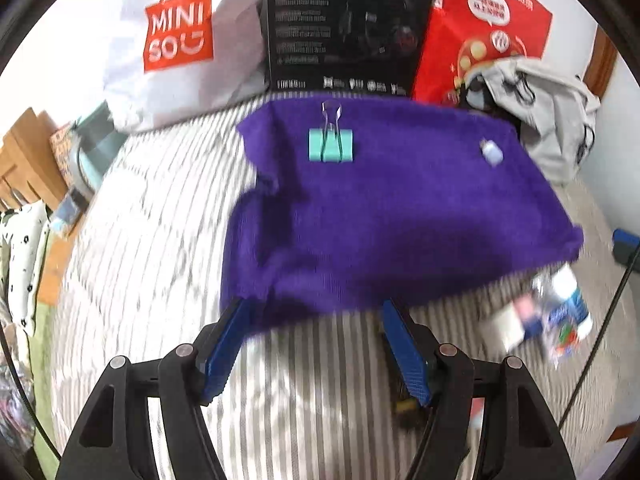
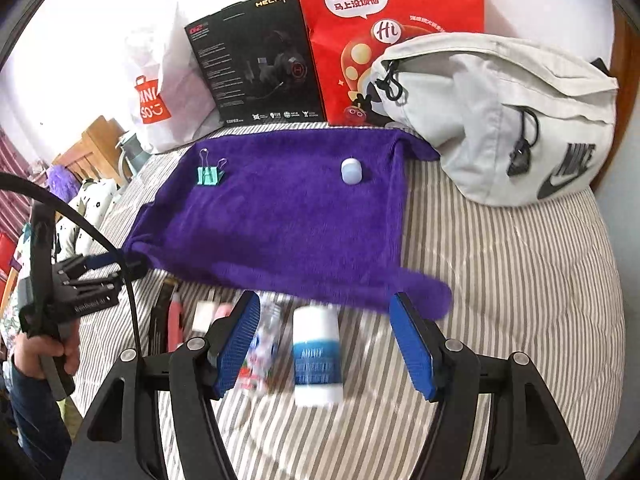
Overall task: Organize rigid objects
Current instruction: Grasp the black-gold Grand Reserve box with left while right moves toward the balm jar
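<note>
The white shopping bag (image 1: pixel 176 40) at the far left carried "MINISO" on an orange-red logo. The black headset box (image 2: pixel 260 60) read "HECATE". The red paper bag (image 2: pixel 388 20) showed "Hi". The grey bag (image 2: pixel 520 120) bore "NIKE".

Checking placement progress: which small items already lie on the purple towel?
The teal binder clip and small white cap lie on the purple towel; the white bottle lies on the striped bedding.
</note>
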### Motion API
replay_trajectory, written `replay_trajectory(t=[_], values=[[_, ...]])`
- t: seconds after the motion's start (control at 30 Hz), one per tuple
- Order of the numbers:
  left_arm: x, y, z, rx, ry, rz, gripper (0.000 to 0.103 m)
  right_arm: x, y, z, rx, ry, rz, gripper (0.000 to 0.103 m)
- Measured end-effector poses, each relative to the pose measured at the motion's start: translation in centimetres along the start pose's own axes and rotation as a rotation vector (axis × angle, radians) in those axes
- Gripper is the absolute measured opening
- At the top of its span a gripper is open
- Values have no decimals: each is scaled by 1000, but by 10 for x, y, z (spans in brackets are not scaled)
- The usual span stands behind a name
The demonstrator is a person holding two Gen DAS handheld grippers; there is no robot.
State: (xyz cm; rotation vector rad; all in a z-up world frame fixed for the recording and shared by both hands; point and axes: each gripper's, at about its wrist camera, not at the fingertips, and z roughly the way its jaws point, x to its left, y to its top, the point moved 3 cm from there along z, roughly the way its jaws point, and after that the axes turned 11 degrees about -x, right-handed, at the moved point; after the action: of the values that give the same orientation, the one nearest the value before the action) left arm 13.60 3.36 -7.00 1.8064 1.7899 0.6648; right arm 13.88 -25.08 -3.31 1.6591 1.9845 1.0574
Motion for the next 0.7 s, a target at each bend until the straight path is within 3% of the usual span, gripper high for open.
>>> replay_trajectory(t=[0.17, 0.43, 0.57, 0.7], values=[[-8, -30, 1, 33, -13, 12, 67, 0, -20, -16, -6, -17, 6, 68], [-31, -37, -3, 11, -43, 33, 67, -11, -50, -37, -13, -31, 32, 69], [-44, -44, 1, 2, 11, 83, 69, -17, -61, -42, -17, -22, 46, 69], [-36, -44, 1, -25, 13, 42, 64, -19, -70, -44, -5, -32, 37, 69]])
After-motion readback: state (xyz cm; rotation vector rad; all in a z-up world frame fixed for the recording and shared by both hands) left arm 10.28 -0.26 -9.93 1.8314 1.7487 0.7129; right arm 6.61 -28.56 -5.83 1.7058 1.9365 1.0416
